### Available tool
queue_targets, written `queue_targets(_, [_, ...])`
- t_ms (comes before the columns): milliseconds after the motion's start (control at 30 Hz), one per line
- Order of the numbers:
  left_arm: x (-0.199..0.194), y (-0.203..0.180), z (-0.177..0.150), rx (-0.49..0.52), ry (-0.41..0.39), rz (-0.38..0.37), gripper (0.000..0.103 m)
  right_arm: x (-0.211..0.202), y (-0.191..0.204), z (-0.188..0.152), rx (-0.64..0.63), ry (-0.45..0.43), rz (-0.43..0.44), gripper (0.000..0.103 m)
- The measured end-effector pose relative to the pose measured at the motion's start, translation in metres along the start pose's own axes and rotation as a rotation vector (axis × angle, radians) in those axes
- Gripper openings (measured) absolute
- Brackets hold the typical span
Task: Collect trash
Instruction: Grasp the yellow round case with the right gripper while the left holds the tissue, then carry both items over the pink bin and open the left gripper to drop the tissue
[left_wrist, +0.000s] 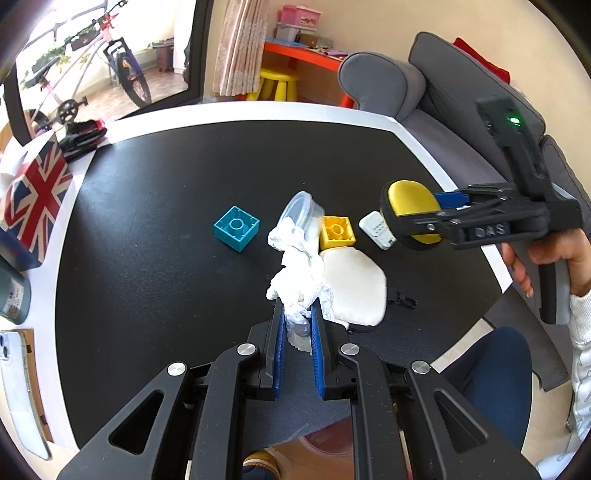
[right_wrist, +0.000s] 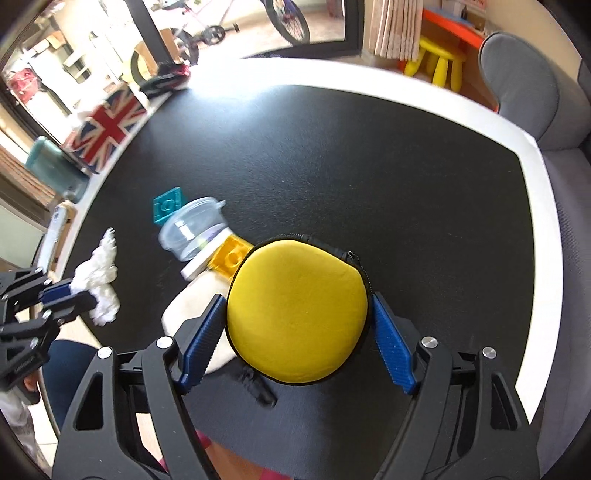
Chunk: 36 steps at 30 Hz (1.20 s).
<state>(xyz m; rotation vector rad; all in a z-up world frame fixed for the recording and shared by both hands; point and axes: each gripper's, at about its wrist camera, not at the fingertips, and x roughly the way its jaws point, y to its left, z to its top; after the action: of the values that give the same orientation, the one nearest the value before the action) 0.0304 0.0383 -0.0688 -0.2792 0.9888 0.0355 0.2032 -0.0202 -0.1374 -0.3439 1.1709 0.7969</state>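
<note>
While the left gripper (left_wrist: 297, 314) is pinched onto a crumpled white tissue (left_wrist: 295, 284) near the front of the black table (left_wrist: 147, 258), the right gripper (right_wrist: 297, 310) is clamped around a round yellow zip case (right_wrist: 297, 314), carried above the tabletop. Whether the tissue is lifted clear or resting on the surface I cannot tell from the left wrist view; the right wrist view suggests it is off the table, close to the near edge.

The tissue looks very light and soft — it should compress to almost nothing, so a bite through the thick middle of the wad is safer than a trailing corner, which could tear or slip. The case looks padded and springy; held across its width as it is, it might squirt out if squeezed hard.

On the table lie a clear plastic cup (left_wrist: 301, 212) on its side, a teal block (left_wrist: 236, 228), a yellow block (left_wrist: 337, 232), a cream pouch (left_wrist: 354, 286) and a small white remote (left_wrist: 377, 229) — the cup looks like the next piece of trash.
</note>
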Motion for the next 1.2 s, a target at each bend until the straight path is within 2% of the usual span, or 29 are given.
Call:
queue_targets(367, [-0.034, -0.04, -0.025, 0.076, -0.055, -0.014, 0.012, -0.088, 0.032, -0.072, -0.07, -0.181, 0.03, 0.077])
queue_targets(633, [-0.058, -0.066, -0.049, 0.12, -0.094, -0.034, 0.012, -0.123, 0.054, -0.124, -0.08, -0.27, 0.062, 0.077])
queue_targets(800, [-0.067, -0.076, -0.065, 0.129, -0.105, -0.048, 0.012, -0.132, 0.058, -0.153, -0.071, -0.28, 0.082, 0.077])
queue_targets(1033, [-0.064, -0.088, -0.09, 0.141, -0.072, -0.076, 0.012, -0.128, 0.063, -0.185, -0.076, -0.258, 0.079, 0.077])
queue_targets(1200, [-0.055, -0.097, -0.107, 0.149, -0.037, -0.094, 0.012, -0.124, 0.061, -0.197, -0.061, -0.255, 0.09, 0.077])
